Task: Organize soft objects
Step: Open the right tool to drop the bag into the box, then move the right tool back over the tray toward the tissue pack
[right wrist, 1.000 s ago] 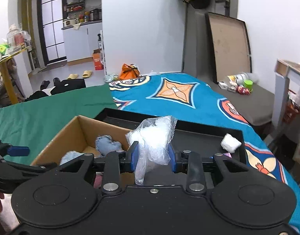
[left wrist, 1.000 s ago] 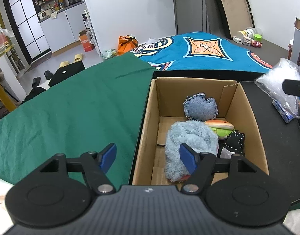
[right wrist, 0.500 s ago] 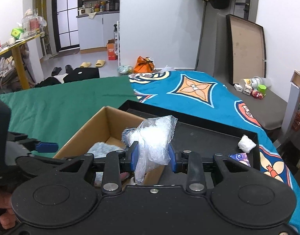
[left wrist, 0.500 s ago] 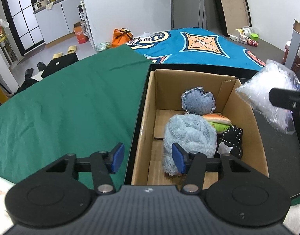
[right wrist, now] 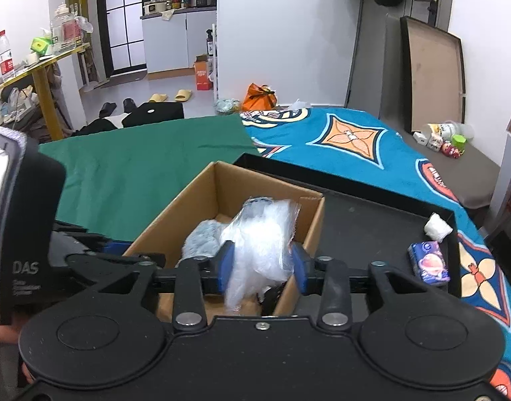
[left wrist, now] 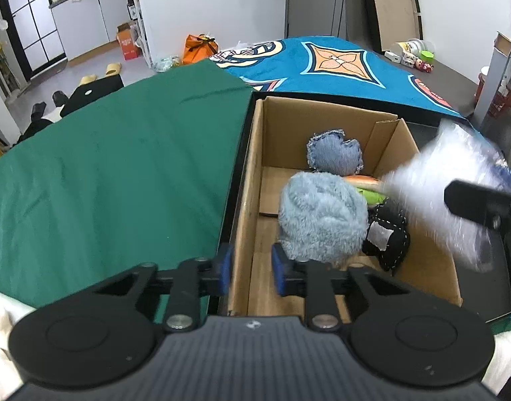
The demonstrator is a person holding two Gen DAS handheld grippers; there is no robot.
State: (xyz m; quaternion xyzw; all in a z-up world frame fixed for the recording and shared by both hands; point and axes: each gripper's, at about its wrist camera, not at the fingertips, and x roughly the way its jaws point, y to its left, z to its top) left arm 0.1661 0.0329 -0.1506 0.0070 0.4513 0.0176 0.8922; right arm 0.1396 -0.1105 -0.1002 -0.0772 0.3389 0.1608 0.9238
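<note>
At lower centre of the left wrist view, the left gripper [left wrist: 248, 269] is closing astride the cardboard box [left wrist: 247, 200] wall. Right of it, the right gripper [right wrist: 262, 269] is opening, the blurred plastic bag [right wrist: 262, 244] between its pads, over the box.

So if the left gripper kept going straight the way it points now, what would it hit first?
Probably the near left wall of the cardboard box, which sits between the closing jaws of the left gripper; depth is hard to judge.
</note>
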